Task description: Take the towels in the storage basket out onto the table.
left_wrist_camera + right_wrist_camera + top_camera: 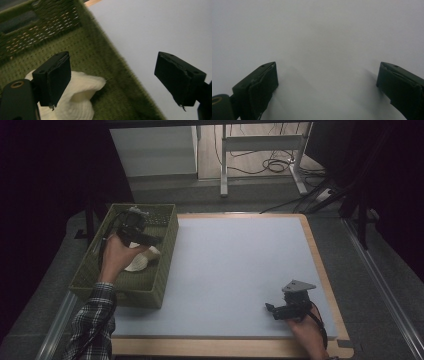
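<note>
the left gripper [150, 240] hangs over a woven green basket [167, 251] at the left edge of the table, held in a hand that comes out of a plaid sleeve [92, 320]. its two black, blocky jaws stand wide apart with nothing between them. in the left gripper view [112, 82] the gap between the jaws spans the basket's rough, fuzzy wall [110, 60].

a cream cloth [142, 260] lies crumpled on the basket floor, soft and folded into rounded lumps, partly hidden under the hand. in the left gripper view the cloth [80, 97] has a fine ribbed knit and sits just behind the jaw on that view's left; whether it touches the jaw cannot be told. the basket's far wall shows an open weave with small slits of light.

the right gripper [271, 310] rests low near the table's front right corner, its jaws also spread and empty, a grey three-cornered plate on top. it lies on a smooth, matte pale blue mat [235, 265] framed by a light wooden rim [320, 265].
</note>
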`<state>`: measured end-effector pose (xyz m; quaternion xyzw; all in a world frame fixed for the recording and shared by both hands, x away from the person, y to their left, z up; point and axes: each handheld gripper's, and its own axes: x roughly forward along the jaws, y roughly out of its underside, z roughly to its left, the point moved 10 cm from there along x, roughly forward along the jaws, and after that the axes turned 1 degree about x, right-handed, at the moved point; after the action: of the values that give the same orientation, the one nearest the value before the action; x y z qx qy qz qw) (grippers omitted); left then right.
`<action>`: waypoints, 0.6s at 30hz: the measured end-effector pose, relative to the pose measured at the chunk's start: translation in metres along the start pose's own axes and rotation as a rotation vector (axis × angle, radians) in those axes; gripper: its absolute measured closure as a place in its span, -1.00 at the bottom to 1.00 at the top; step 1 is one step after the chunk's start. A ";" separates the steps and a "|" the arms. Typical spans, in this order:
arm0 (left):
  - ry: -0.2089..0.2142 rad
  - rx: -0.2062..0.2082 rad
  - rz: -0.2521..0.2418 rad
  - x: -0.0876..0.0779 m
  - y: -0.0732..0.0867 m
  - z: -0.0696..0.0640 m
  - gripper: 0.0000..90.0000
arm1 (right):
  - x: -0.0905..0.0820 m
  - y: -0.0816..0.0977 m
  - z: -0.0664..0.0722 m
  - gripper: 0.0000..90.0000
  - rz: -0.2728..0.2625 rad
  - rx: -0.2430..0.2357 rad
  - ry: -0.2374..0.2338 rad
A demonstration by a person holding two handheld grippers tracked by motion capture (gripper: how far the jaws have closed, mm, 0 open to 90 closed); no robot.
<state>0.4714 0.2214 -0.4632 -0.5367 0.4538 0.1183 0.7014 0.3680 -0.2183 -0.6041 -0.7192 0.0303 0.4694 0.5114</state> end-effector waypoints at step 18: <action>-0.044 -0.073 0.095 0.031 0.049 0.044 -0.39 | 0.000 0.000 0.000 -0.92 0.000 0.000 0.000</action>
<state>0.4793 0.2687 -0.5184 -0.5370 0.4585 0.1798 0.6849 0.3681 -0.2183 -0.6041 -0.7191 0.0303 0.4694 0.5115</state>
